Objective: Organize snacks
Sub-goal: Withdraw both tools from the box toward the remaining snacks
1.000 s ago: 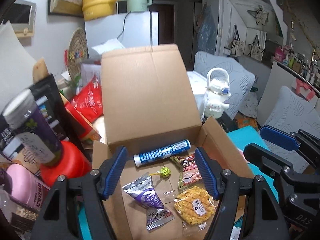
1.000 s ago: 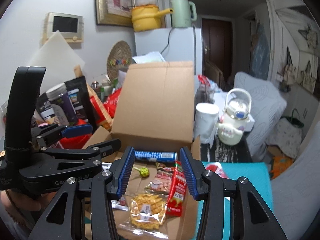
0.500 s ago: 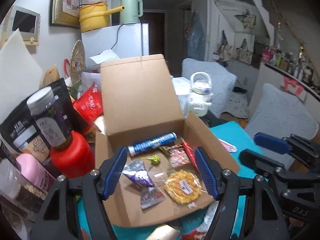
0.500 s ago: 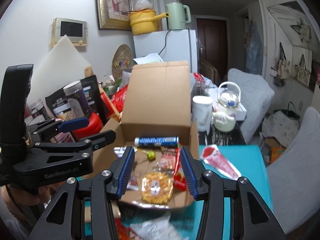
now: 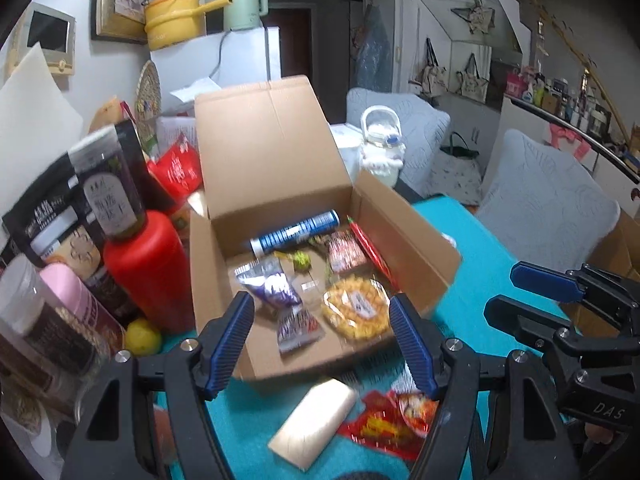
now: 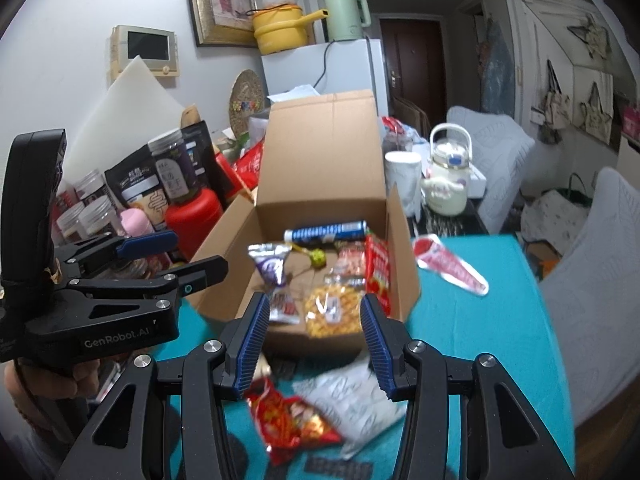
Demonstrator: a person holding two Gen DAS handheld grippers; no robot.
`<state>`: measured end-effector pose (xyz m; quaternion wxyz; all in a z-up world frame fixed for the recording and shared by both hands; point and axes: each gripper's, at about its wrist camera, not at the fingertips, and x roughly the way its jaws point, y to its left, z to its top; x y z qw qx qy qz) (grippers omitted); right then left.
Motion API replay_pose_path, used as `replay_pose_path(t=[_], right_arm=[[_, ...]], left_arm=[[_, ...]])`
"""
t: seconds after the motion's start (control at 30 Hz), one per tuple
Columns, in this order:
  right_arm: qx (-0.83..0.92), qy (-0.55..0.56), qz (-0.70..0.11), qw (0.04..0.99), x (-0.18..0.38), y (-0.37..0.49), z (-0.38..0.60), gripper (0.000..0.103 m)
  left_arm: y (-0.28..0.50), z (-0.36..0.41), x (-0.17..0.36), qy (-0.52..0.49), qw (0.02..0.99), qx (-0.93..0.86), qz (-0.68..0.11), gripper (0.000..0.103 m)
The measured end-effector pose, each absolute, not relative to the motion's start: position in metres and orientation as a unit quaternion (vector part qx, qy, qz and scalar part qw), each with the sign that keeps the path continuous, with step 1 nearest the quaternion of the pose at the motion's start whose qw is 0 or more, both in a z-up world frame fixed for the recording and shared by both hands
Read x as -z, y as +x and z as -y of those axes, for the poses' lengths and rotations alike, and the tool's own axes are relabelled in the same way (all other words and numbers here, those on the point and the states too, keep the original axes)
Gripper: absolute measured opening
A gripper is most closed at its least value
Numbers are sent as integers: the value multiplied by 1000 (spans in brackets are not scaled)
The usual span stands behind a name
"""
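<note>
snacks sit inside the open cardboard box [image 6: 320, 184] on the teal table [image 6: 500, 320]; more packets [image 6: 288, 416] lie before it. left gripper [image 5: 322, 344] and right gripper [image 6: 312, 340] hover with fingers spread, pinching nothing.

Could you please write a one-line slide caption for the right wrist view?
Empty right gripper hovers over a red snack packet before an open cardboard box of snacks.

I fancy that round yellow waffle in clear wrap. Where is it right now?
The round yellow waffle lies in the open cardboard box, near its front right corner, beside the purple wrapped snack.
</note>
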<state>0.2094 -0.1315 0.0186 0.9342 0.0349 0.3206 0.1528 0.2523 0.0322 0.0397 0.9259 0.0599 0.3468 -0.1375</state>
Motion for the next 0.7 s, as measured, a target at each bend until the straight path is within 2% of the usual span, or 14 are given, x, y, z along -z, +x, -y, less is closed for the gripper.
replay_pose_path(t=[0.6, 0.7], right_arm=[[-185, 49, -386, 902, 47, 175, 121, 47], [-198, 47, -397, 895, 58, 172, 116, 51]], left_arm=[[211, -49, 22, 58, 890, 156, -424, 70], [207, -52, 34, 51, 880, 162, -443, 70]])
